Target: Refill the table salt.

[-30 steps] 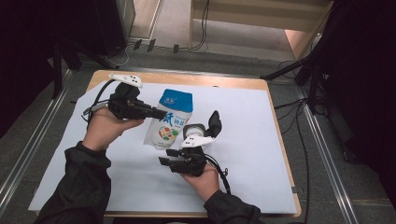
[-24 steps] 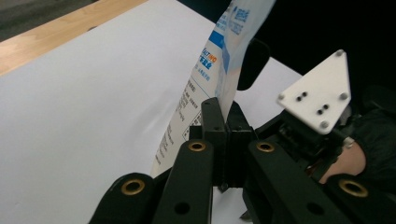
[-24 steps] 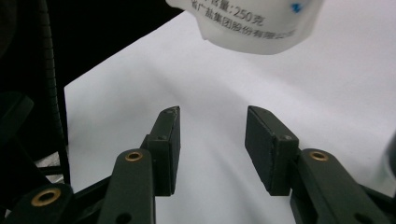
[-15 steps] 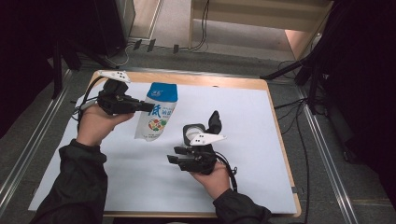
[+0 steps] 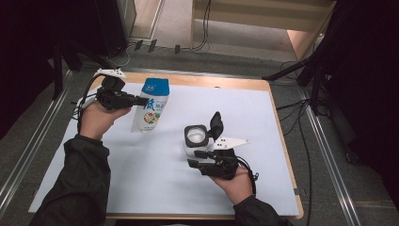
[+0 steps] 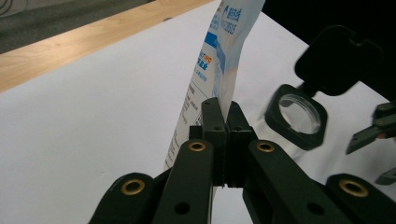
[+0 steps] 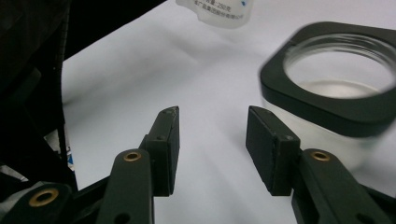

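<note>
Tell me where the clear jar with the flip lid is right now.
In the high view the jar stands on the white table cover, just right of centre, directly ahead of the right gripper and right of the pouch held by the left gripper.

Left gripper (image 5: 141, 100) clamped shut, raised; right gripper (image 7: 212, 149) parted, low.

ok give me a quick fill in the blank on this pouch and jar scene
1. The left gripper is shut on the ____ of the blue and white pouch.
2. The jar has its hinged black lid standing ____.
3. The right gripper has ____ between its jaws.

Missing words: edge; open; nothing
</note>
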`<state>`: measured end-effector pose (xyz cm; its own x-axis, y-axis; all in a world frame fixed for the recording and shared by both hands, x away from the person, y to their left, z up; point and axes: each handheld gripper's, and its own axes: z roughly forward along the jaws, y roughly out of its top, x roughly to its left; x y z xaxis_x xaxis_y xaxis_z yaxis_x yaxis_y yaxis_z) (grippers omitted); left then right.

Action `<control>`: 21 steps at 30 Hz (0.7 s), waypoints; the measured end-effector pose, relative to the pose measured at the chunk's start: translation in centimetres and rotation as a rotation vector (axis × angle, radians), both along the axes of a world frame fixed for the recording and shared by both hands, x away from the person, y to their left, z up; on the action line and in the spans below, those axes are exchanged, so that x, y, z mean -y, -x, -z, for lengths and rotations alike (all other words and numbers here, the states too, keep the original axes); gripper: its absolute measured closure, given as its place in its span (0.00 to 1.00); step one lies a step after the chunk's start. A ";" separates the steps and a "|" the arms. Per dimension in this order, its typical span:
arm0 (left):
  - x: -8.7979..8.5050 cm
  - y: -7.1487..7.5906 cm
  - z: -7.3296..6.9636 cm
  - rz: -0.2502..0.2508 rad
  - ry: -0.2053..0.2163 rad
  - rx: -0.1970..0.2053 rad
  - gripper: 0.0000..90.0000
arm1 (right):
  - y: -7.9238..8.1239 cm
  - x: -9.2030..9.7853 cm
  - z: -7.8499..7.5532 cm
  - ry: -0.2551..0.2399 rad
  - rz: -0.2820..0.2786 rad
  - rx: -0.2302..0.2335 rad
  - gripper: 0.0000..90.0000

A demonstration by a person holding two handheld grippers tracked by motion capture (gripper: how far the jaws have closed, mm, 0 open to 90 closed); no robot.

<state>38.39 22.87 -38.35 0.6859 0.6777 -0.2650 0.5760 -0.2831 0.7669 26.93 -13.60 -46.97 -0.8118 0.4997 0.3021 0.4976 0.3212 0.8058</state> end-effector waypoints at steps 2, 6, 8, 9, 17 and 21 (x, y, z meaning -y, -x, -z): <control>-0.4 -0.6 0.4 -0.027 -0.011 0.008 1.00 | 0.0 0.8 0.0 0.000 0.018 -0.001 0.62; -1.1 -1.4 1.5 -0.071 -0.031 0.022 1.00 | -0.1 2.1 -0.1 -0.004 0.042 -0.013 0.60; -1.6 -1.6 2.3 -0.093 -0.030 0.024 1.00 | -0.1 2.6 -0.1 0.000 0.053 -0.021 0.60; -1.7 -1.7 2.6 -0.100 -0.030 0.026 1.00 | -0.1 2.9 -0.1 0.004 0.060 -0.022 0.60; -3.0 -1.0 3.6 -0.114 0.004 0.010 1.00 | -0.6 3.7 -0.3 0.006 0.074 -0.004 0.60; -3.5 -0.4 3.7 -0.125 -0.009 0.015 1.00 | -0.7 3.8 -0.4 0.021 0.061 0.017 0.60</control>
